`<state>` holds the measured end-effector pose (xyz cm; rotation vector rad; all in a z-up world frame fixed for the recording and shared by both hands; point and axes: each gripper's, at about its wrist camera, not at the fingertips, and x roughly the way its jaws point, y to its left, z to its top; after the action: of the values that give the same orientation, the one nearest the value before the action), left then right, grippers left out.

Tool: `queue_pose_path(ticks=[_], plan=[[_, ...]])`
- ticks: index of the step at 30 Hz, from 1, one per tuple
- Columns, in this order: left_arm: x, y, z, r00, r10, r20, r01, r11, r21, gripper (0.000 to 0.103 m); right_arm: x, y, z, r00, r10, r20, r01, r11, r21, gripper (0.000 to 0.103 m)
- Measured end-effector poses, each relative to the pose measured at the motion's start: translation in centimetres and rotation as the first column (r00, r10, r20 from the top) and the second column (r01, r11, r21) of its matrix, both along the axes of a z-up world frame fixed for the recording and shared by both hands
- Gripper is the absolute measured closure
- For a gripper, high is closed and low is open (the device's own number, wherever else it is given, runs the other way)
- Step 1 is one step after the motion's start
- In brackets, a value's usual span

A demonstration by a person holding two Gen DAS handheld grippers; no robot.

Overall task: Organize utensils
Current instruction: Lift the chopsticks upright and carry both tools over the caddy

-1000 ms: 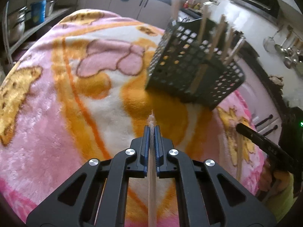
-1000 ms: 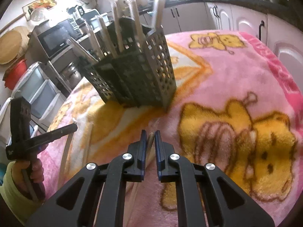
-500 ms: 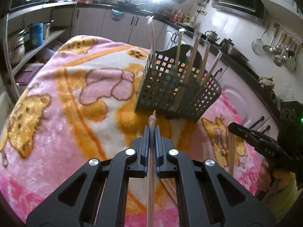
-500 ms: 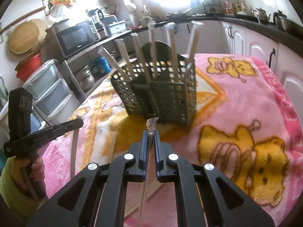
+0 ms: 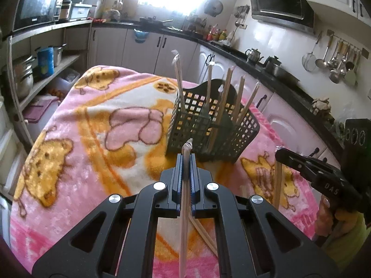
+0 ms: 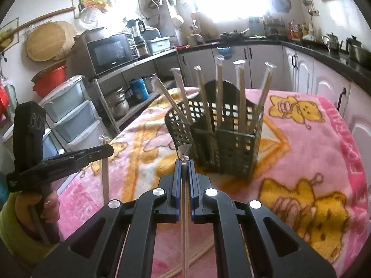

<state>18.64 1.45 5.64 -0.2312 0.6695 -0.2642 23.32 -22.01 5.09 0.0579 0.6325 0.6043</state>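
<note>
Chopsticks in clear wrappers stand upright in the dark perforated utensil basket (image 5: 212, 127), which sits on a pink and orange blanket (image 5: 81, 153) toward its far right part in the left wrist view. The left gripper (image 5: 186, 159) is clamped on one wrapped chopstick (image 5: 184, 208), whose twisted wrapper tip pokes out just past the fingertips and points at the basket's near wall. Loose chopsticks (image 5: 204, 234) lie on the blanket under the gripper, near the close edge. At the right edge, the right gripper (image 5: 281, 153) pinches another wrapped chopstick (image 5: 277, 185) that hangs down from its tip, held by a hand (image 5: 324, 217) in a yellow-green sleeve.

From the right wrist view, the right gripper (image 6: 184, 164) is closed on its wrapped chopstick (image 6: 184, 220), wrapper tip just ahead of the pads and near the basket (image 6: 218, 143). The basket stands near the blanket's (image 6: 313, 153) middle, six wrapped chopsticks rising from its compartments. At left, the left gripper (image 6: 109, 149) grips its chopstick (image 6: 105, 180), hanging vertically above the blanket's left edge.
</note>
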Motion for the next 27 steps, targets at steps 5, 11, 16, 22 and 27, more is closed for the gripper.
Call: queue_pose_path(ticks=[5, 11, 16, 22, 27], plan=[[0.0, -0.1, 1.2, 1.000, -0.004, 0.030, 0.004, 1.000, 0.001, 0.102, 0.0, 0.4, 1.0, 1.000, 0.003, 0.023, -0.003, 1.000, 0.010, 0.097], [-0.1, -0.3, 2.4, 0.998, -0.010, 0.058, 0.009, 1.000, 0.004, 0.102, 0.1, 0.7, 2.1, 0.998, 0.001, 0.062, -0.002, 1.000, 0.019, 0.097], [0.2, -0.6, 2.9, 0.998, -0.018, 0.068, 0.018, 1.000, 0.004, 0.102, 0.1, 0.8, 2.8, 0.996, -0.002, 0.084, 0.000, 1.000, 0.025, 0.097], [0.6, -1.0, 3.6, 0.996, -0.026, 0.084, 0.026, 1.000, 0.009, 0.102, 0.3, 0.7, 3.4, 0.995, -0.018, 0.103, 0.016, 1.000, 0.024, 0.097], [1.6, -1.4, 4.1, 0.996, -0.037, 0.087, 0.036, 0.999, 0.011, 0.102, 0.6, 0.5, 4.1, 0.992, -0.034, 0.120, 0.031, 0.999, 0.023, 0.097]])
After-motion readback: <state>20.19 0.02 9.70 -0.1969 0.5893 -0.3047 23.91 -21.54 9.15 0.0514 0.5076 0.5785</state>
